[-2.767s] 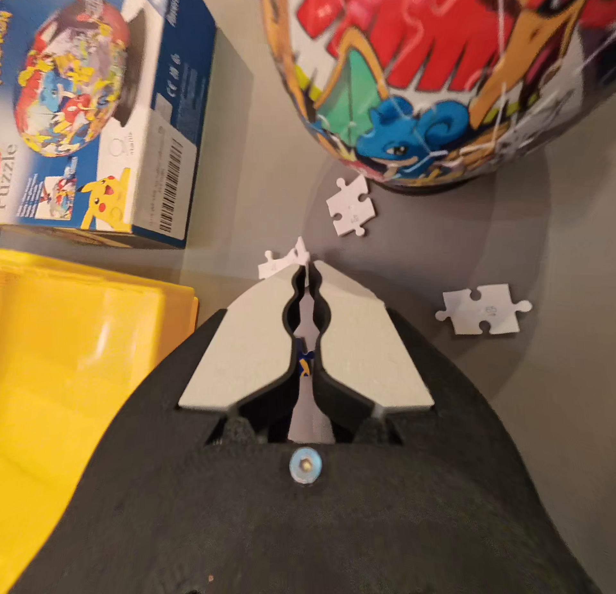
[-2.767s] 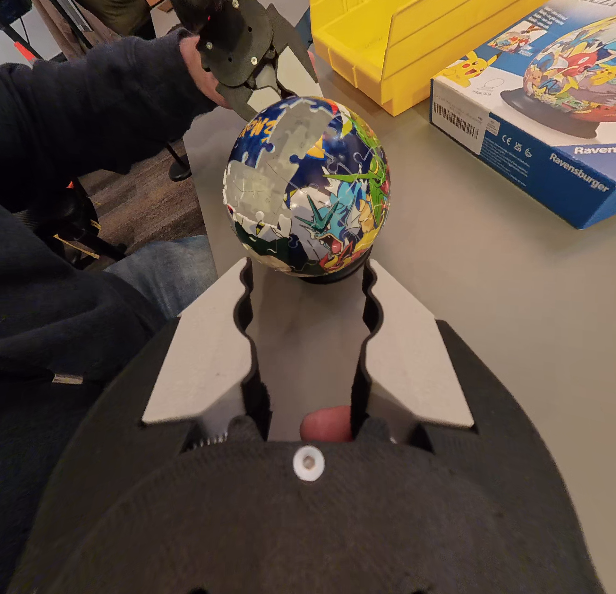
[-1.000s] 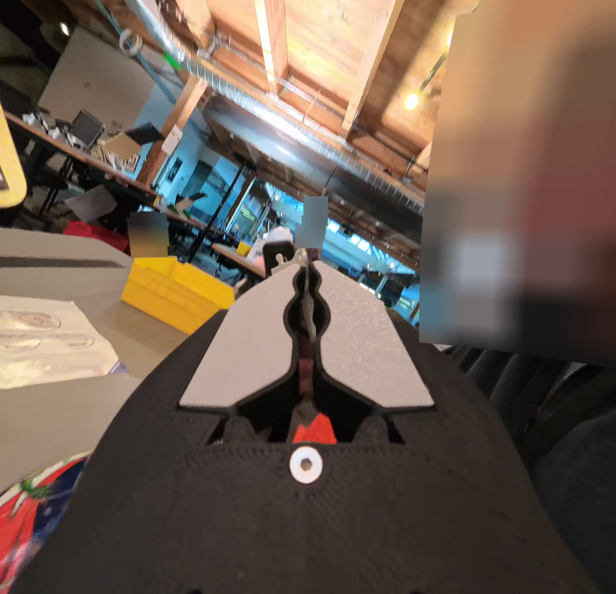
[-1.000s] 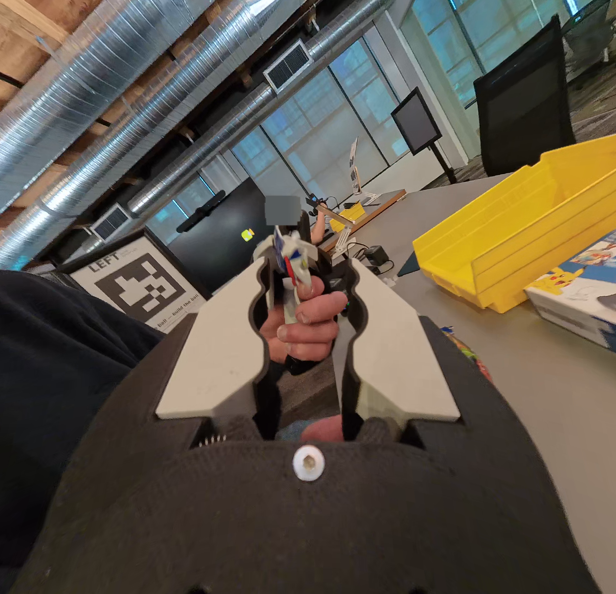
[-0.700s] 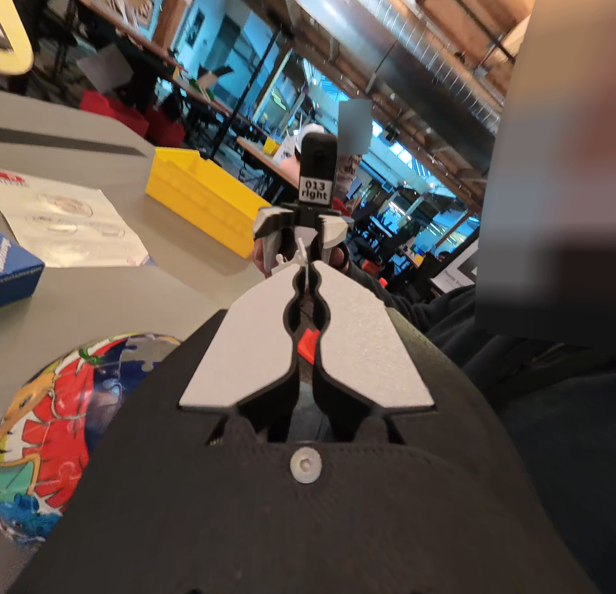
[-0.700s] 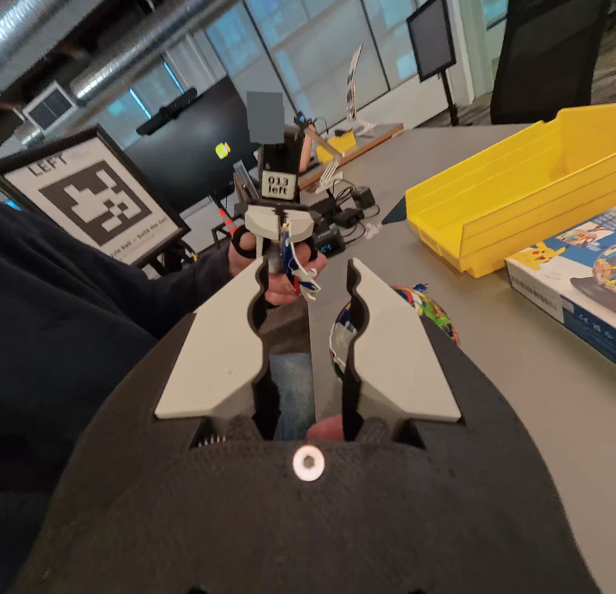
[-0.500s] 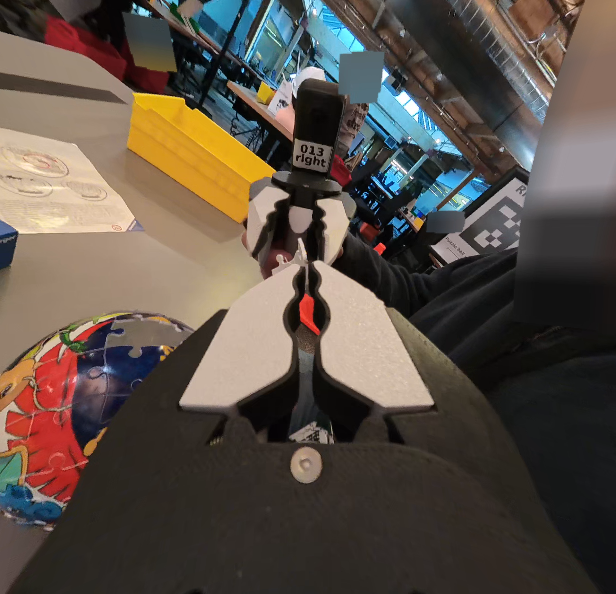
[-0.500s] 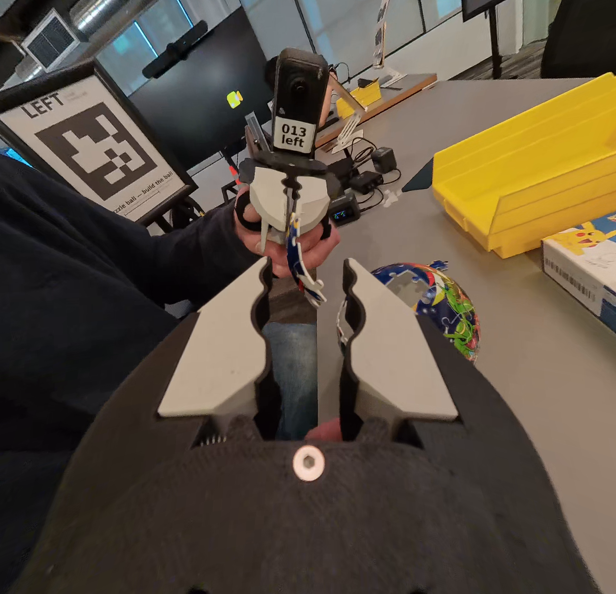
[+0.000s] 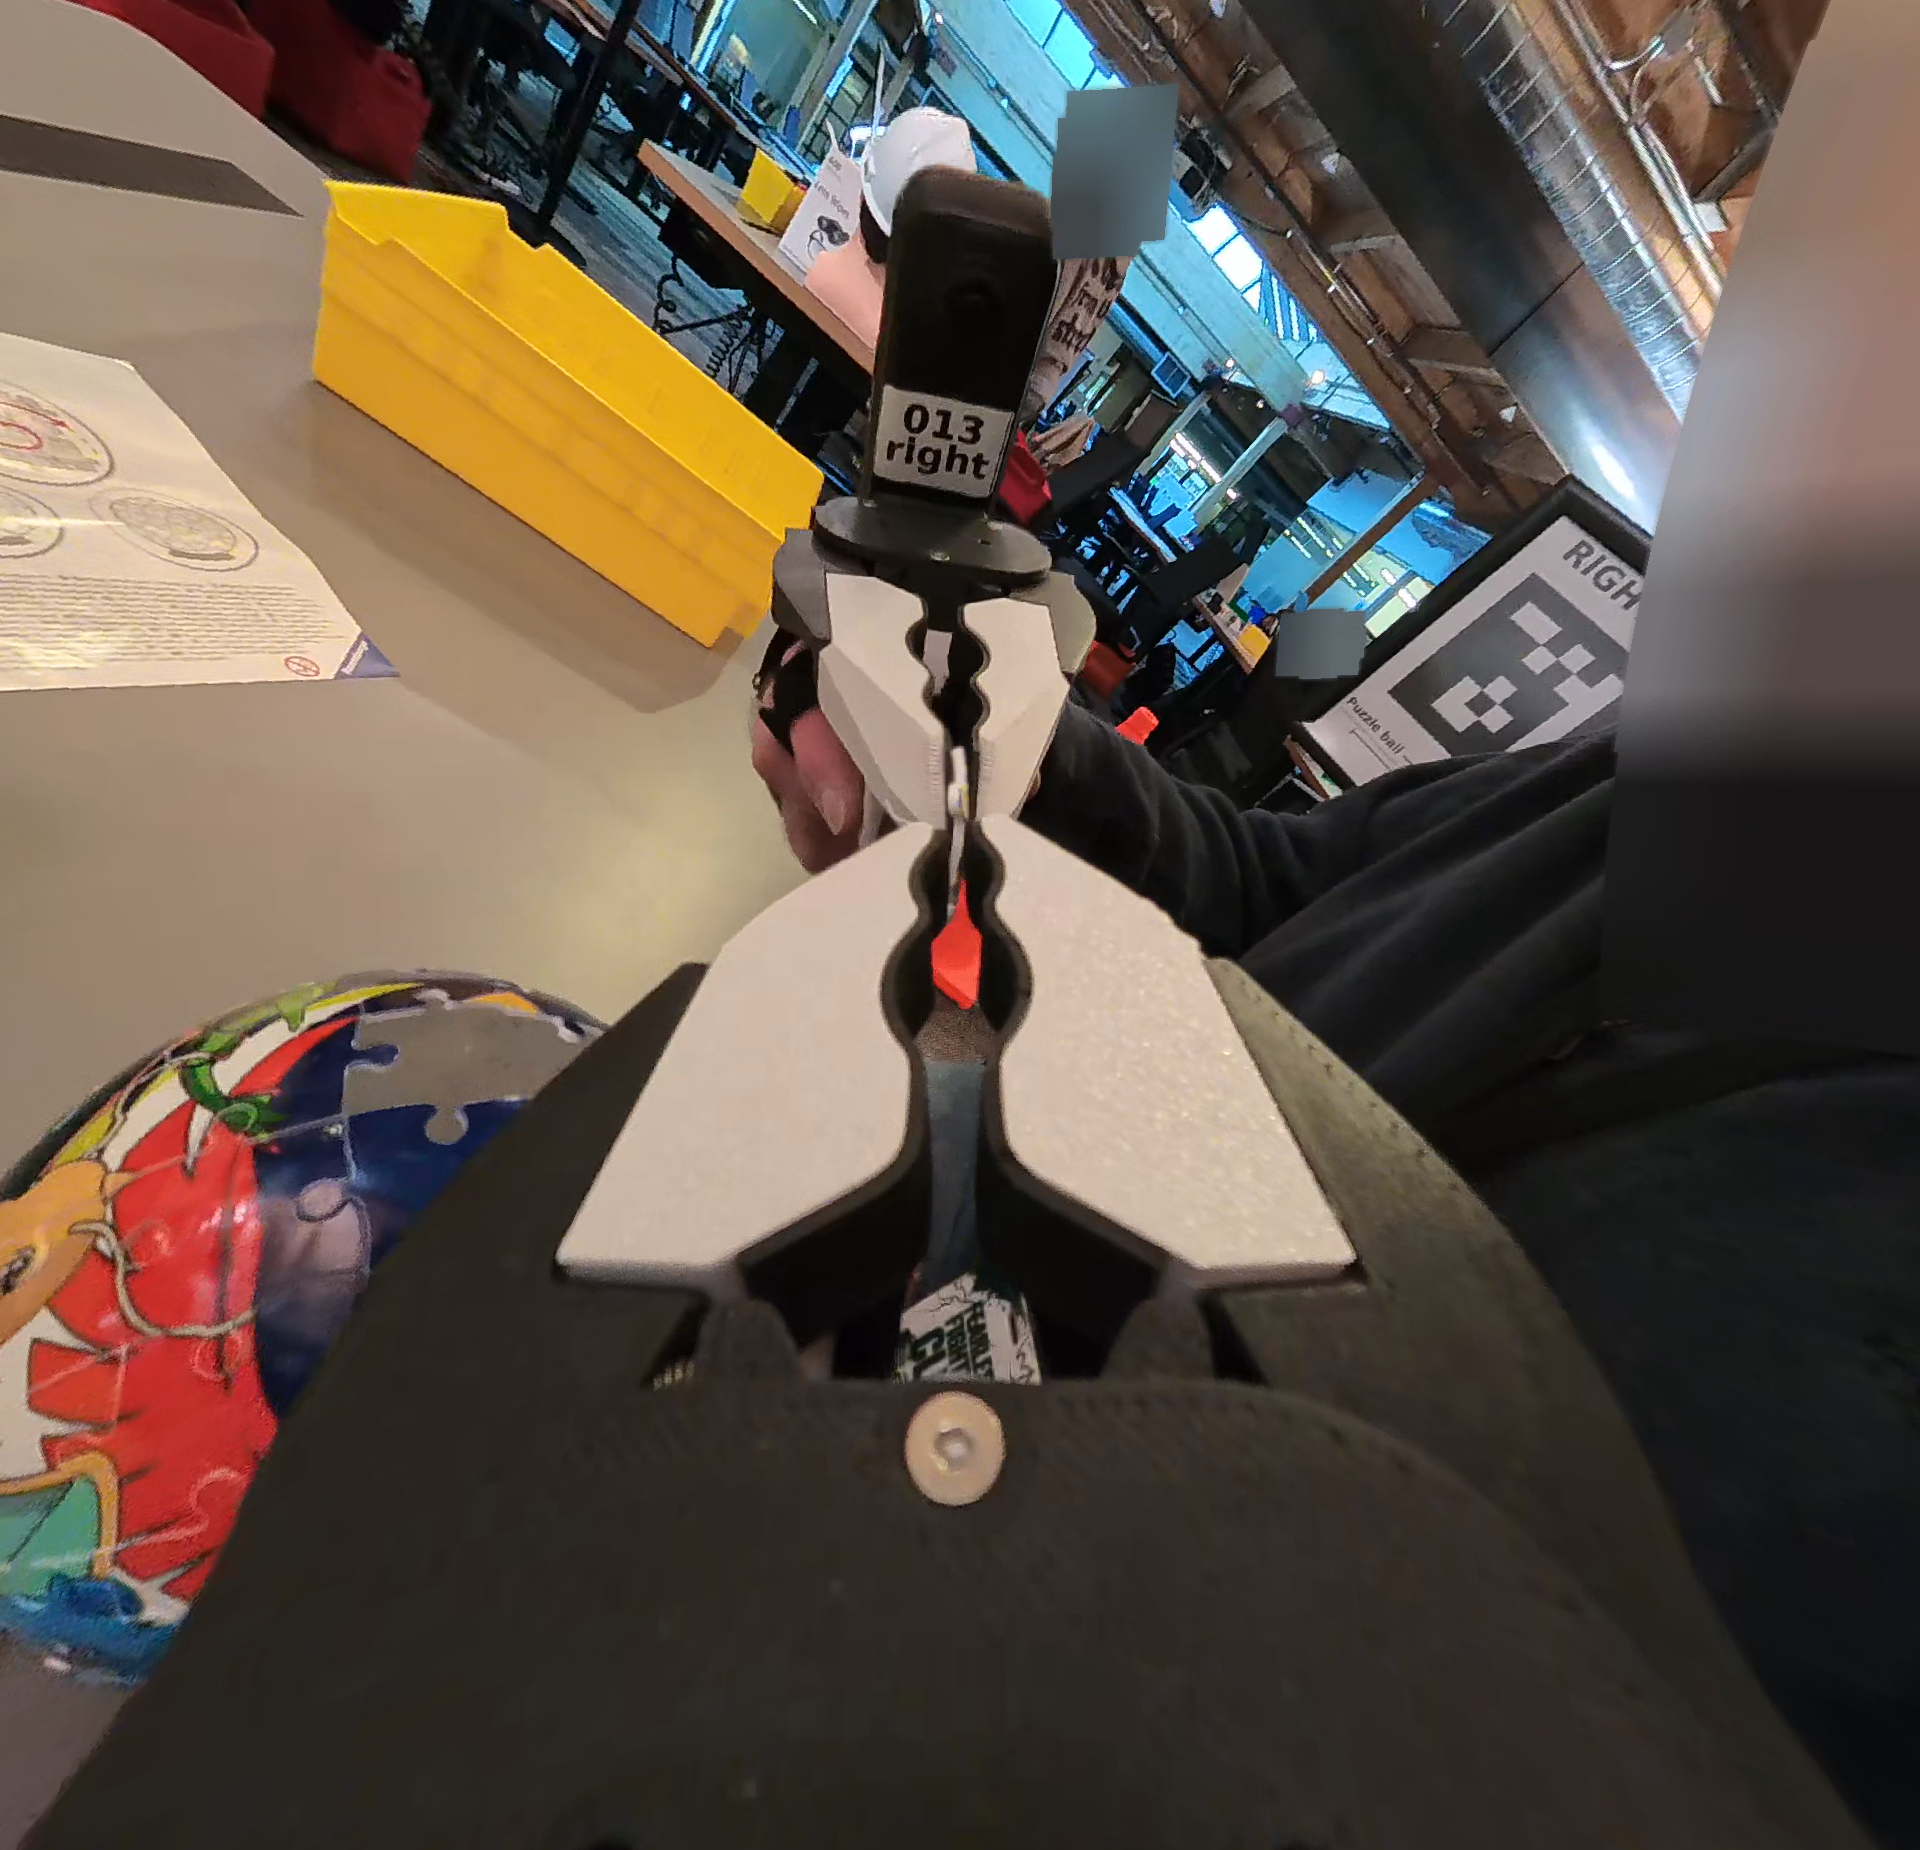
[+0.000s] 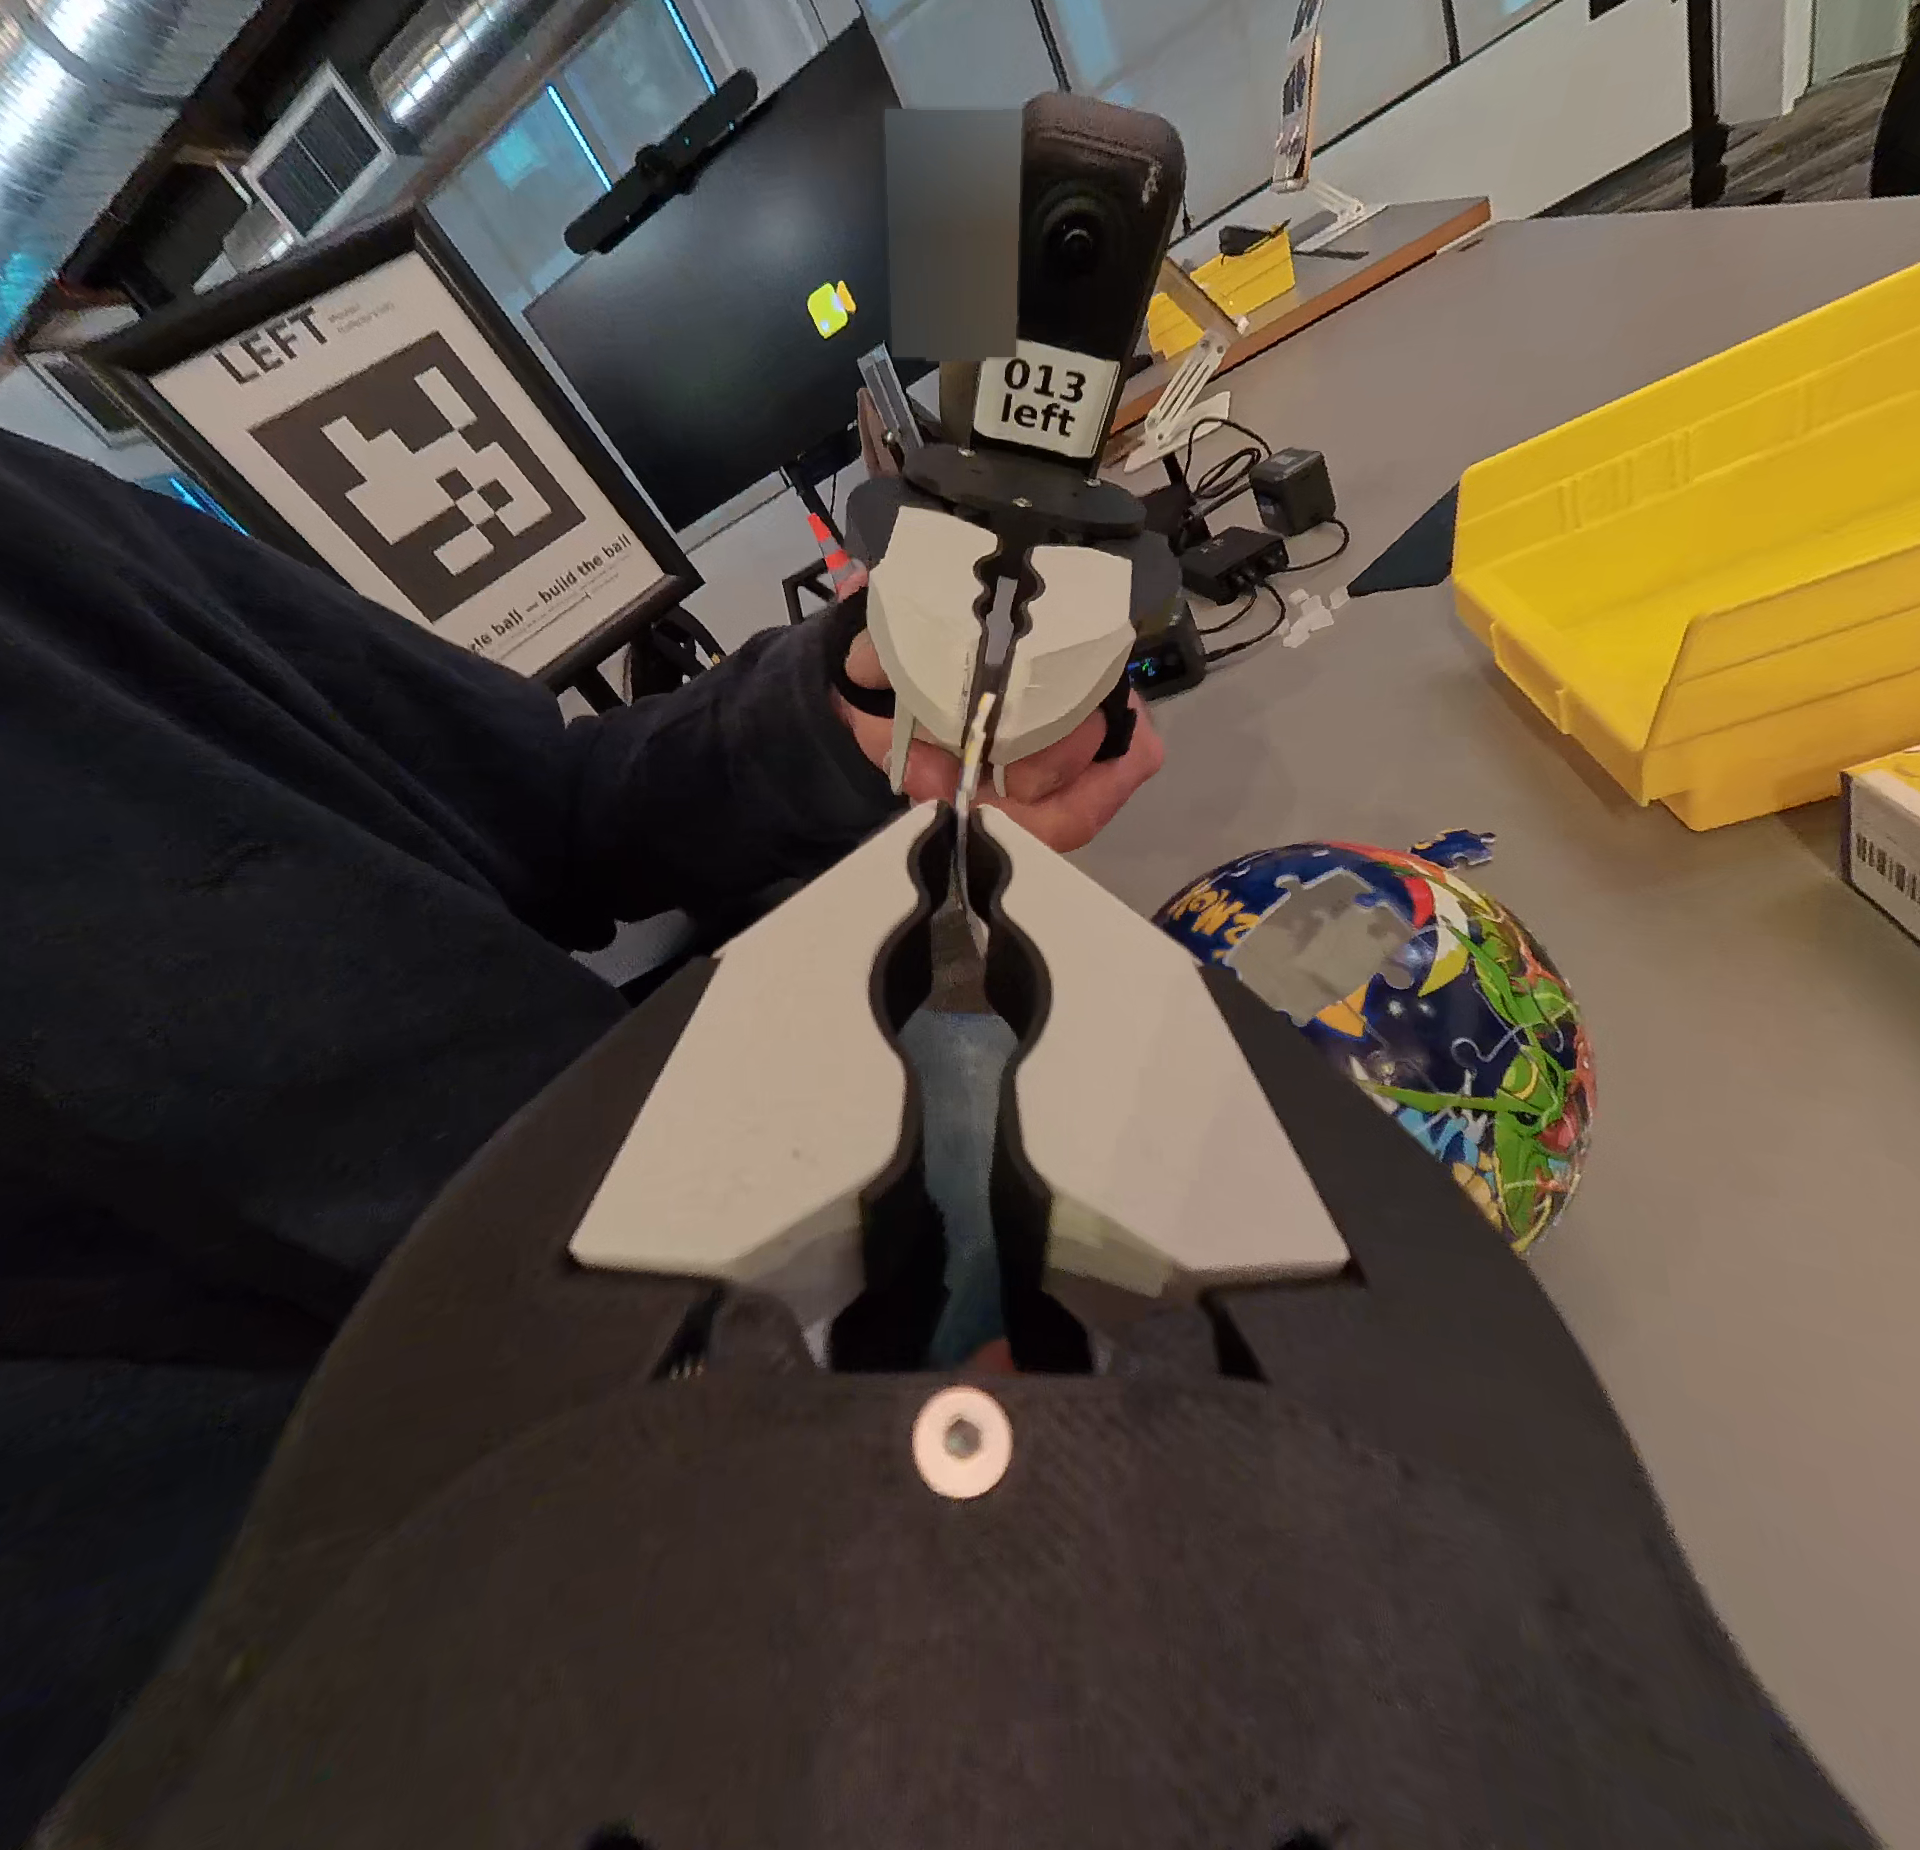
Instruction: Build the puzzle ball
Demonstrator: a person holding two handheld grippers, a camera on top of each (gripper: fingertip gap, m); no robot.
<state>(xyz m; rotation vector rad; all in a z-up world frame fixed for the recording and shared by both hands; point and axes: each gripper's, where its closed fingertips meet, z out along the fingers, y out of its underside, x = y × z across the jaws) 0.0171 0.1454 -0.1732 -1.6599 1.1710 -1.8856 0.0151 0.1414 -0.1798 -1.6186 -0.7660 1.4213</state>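
Observation:
A small puzzle piece (image 9: pixel 954 777) is held edge-on in the air between the two grippers, which face each other tip to tip. My left gripper (image 9: pixel 956 836) is shut on one end of it. My right gripper (image 10: pixel 961 819) is shut on the other end of the piece (image 10: pixel 975 751). The right gripper (image 9: pixel 951 751) shows head-on in the left wrist view, and the left gripper (image 10: pixel 987 730) in the right wrist view. The colourful puzzle ball (image 10: pixel 1434 1031) sits on the grey table below, with a grey gap in its top; it also shows in the left wrist view (image 9: pixel 177 1250).
A yellow bin (image 10: pixel 1714 595) stands on the table beyond the ball and also shows in the left wrist view (image 9: pixel 540 418). A printed sheet (image 9: pixel 135 553) lies at the left. A box corner (image 10: pixel 1886 855) is at the right edge. A loose blue piece (image 10: pixel 1455 844) lies behind the ball. My two grippers' fingertips are within a few centimetres of each other.
Both grippers rose from the table and turned to face each other. The right gripper, open half a second ago, has moved in and shut on the piece that the left gripper holds.

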